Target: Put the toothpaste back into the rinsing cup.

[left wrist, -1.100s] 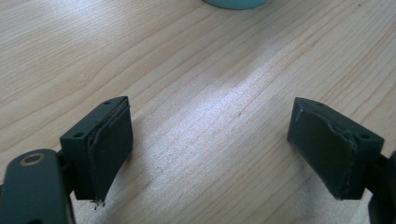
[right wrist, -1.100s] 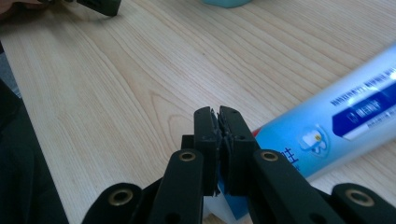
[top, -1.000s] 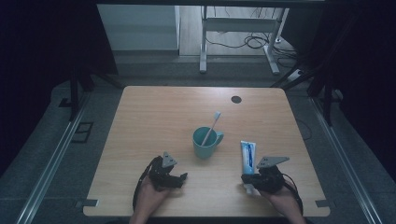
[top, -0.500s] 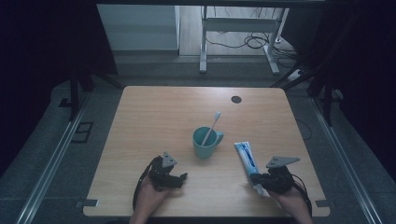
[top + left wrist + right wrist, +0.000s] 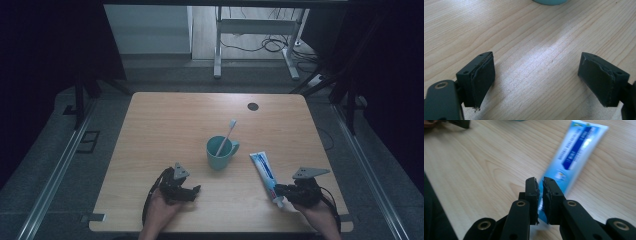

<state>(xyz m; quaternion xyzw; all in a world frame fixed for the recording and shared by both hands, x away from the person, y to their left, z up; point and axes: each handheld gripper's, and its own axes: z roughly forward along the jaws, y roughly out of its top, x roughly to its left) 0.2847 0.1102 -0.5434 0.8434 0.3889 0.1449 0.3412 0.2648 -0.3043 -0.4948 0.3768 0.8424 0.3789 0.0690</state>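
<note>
Since a second ago the toothpaste tube (image 5: 265,173) has gone from standing upright in my right gripper (image 5: 281,190) to lying flat on the table (image 5: 165,125), and the right hand has drifted a little toward the table's right edge. That reads to me as the tube having been laid down (or tipped over for a new hold), so the next thing I would judge is whether to let go or lift it again.

In the right gripper view the right gripper's jaws are nearly together, with only a thin slit between the pads, and the tube's cap end sits right at their tips; I take them as pinching that end, though the blur there leaves me unsure. The left gripper (image 5: 192,190) rests at about 7 o'clock from the teal mug (image 5: 220,153), jaws wide apart over bare wood, holding nothing.

The tube lies at about 4 o'clock from the mug, near it but apart. Its long axis runs from 11 to 5 o'clock on the table: flat crimped end toward the mug, cap toward my right hand. A toothbrush (image 5: 226,136) stands in the mug, leaning toward 1 o'clock.
</note>
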